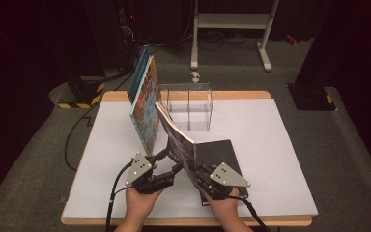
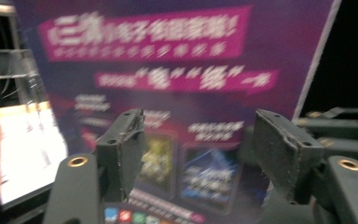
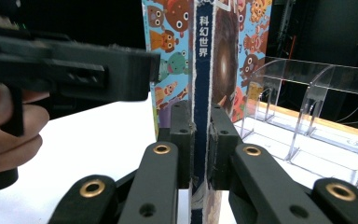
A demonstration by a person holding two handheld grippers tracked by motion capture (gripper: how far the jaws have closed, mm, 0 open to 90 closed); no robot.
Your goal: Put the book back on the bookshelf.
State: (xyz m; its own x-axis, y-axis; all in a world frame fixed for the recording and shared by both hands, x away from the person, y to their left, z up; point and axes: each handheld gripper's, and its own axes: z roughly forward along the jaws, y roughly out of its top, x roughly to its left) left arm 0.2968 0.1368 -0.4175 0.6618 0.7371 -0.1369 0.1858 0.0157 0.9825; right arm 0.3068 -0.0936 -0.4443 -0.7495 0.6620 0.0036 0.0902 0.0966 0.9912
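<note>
A clear rack [image 1: 188, 107] with upright dividers stands at the far middle of the table [image 1: 280, 145], and everything else sits nearer the person than it. Just in front of the rack two magazines stand on edge: a cartoon magazine [image 1: 144, 104] leaning to the rack's left, and a purple magazine [image 1: 176, 137] tilted between rack and hands. A black book [image 1: 224, 154] lies flat to the right of these, under the right gripper [image 1: 204, 175]. The cartoon magazine partly hides the rack's left end.

On the purple magazine's spine [image 3: 202, 51], in the right gripper view, white characters read 科幻世界. In the left gripper view its cover [image 2: 177, 79] carries large white Chinese headlines on magenta bands, too blurred to read.

The right gripper's jaws are pressed tight on the purple magazine's spine, holding it upright. The left gripper [image 1: 170, 161] sits beside it, nearer the cartoon magazine, jaws spread wide and pinching nothing, the purple cover beyond them; its pads [image 2: 123, 140] are bare
</note>
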